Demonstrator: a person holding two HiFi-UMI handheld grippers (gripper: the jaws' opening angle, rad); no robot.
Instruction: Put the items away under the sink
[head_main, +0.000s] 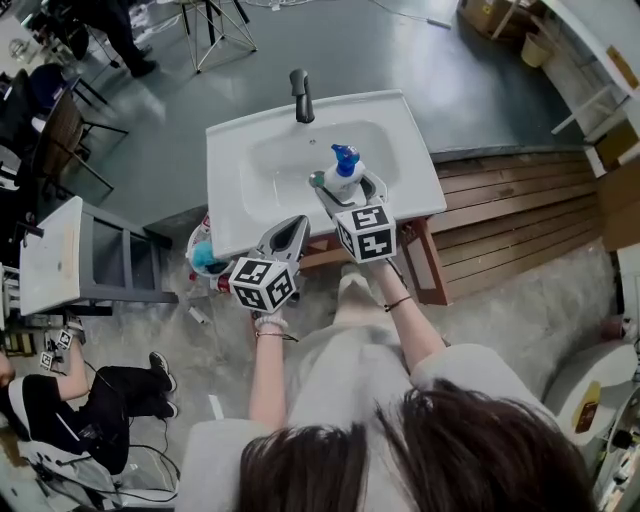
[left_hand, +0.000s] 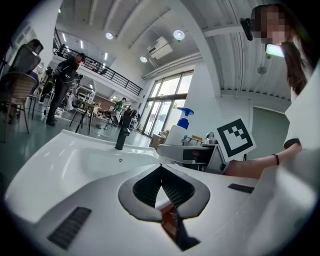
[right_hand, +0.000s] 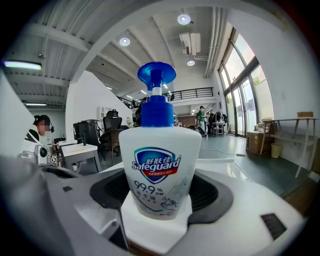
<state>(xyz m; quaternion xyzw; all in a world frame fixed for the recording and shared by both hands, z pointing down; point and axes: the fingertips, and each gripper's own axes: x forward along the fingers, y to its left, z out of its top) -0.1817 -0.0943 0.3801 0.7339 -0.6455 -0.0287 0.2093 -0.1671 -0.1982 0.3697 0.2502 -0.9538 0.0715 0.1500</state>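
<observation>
A white soap pump bottle (head_main: 345, 172) with a blue head and a blue-and-red label stands upright between the jaws of my right gripper (head_main: 348, 188), which is shut on it above the white sink basin (head_main: 260, 150). In the right gripper view the bottle (right_hand: 160, 160) fills the middle, with the right gripper (right_hand: 161, 196) closed round its base. My left gripper (head_main: 295, 228) hangs at the sink's front edge, shut, its tips meeting with nothing between them. In the left gripper view the left gripper (left_hand: 161, 170) points across the basin, and the bottle (left_hand: 179, 131) shows at the right.
A black faucet (head_main: 302, 95) rises at the sink's back edge. Under the sink's left side sit a blue item (head_main: 203, 257) and a red one (head_main: 222, 284). A wooden platform (head_main: 520, 210) lies to the right, a white table (head_main: 50, 255) to the left. A person (head_main: 60, 410) sits on the floor at the lower left.
</observation>
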